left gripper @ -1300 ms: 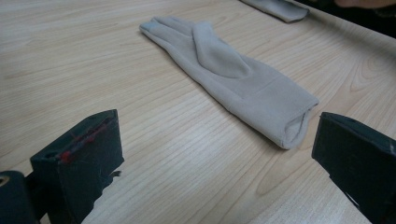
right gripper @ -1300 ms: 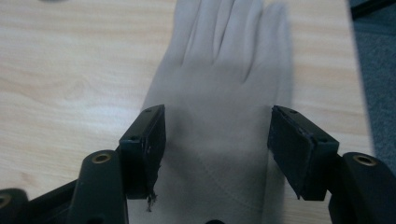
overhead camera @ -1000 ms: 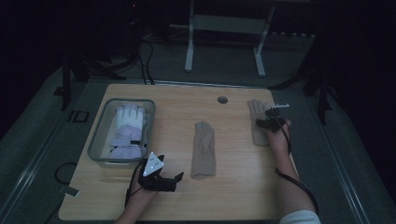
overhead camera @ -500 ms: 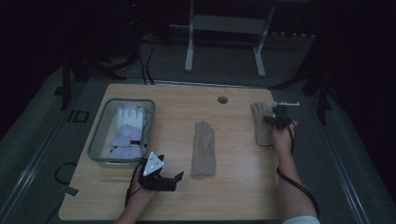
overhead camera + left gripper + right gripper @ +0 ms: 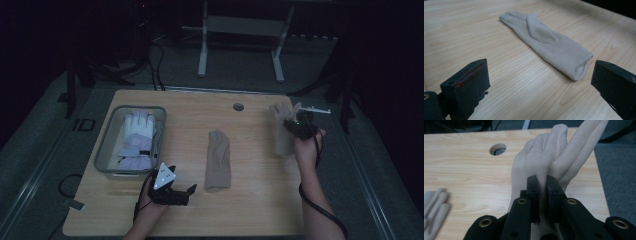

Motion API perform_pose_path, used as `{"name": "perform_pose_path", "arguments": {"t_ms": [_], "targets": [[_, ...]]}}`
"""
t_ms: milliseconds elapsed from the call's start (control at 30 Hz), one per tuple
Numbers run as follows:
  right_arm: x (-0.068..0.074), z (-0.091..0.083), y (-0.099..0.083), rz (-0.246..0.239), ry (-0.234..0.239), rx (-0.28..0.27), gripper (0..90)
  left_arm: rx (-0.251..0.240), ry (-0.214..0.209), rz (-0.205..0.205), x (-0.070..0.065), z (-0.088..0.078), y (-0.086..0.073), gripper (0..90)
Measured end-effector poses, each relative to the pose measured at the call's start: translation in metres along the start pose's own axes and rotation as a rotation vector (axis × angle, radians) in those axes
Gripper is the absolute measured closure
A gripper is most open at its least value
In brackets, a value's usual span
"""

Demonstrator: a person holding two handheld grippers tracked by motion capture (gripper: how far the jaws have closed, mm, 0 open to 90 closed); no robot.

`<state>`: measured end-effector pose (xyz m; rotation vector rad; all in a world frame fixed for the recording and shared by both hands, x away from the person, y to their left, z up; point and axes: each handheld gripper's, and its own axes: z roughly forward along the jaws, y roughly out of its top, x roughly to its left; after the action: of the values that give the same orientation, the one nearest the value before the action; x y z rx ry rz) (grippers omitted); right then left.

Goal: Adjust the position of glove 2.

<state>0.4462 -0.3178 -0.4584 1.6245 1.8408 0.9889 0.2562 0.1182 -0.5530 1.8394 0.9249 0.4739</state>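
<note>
My right gripper [image 5: 542, 188] has its fingers [image 5: 533, 192] pinched tight on a fold of the beige glove [image 5: 541, 167] at the right side of the tabletop [image 5: 464, 160]. In the right gripper view the fabric runs up between the two black fingers, and the glove's own digits fan out and point away beyond them, toward the round hole [image 5: 498, 149] in the tabletop. The jaws have just closed, with the cloth caught between them. In the high view this glove [image 5: 283, 131] is lifted at its far end, just right of that hole [image 5: 238, 106], with the right gripper [image 5: 300, 127] at its side.

My left gripper [image 5: 176, 192] sits near the front edge, close to the clear bin [image 5: 109, 150] that holds a white glove [image 5: 137, 137]. Its fingers [image 5: 469, 82] stand wide apart with nothing between them. The second beige glove [image 5: 549, 42] lies flat on the wood ahead of them, its cuff opening nearest the finger on the right of the left gripper view, close but not touching. In the high view this glove [image 5: 218, 159] lies between the bin and the lifted glove.
</note>
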Motion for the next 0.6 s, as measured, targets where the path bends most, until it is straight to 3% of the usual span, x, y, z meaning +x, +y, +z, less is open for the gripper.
{"name": "perform_pose_path", "arguments": {"t_ms": [67, 233, 500, 600], "targets": [[0.006, -0.012, 0.000, -0.013, -0.007, -0.018, 82.9, -0.007, 0.001, -0.005, 0.000, -0.001, -0.001, 2.1], [0.020, -0.038, -0.006, -0.011, 0.026, -0.059, 82.9, -0.015, 0.008, -0.016, 0.003, -0.004, 0.000, 2.1], [0.037, -0.058, -0.030, -0.026, 0.050, -0.057, 82.9, -0.025, 0.011, -0.004, 0.002, -0.006, 0.001, 2.1], [0.041, -0.064, -0.039, -0.009, 0.056, -0.057, 82.9, -0.024, 0.013, 0.000, 0.002, -0.006, 0.002, 2.1]]}}
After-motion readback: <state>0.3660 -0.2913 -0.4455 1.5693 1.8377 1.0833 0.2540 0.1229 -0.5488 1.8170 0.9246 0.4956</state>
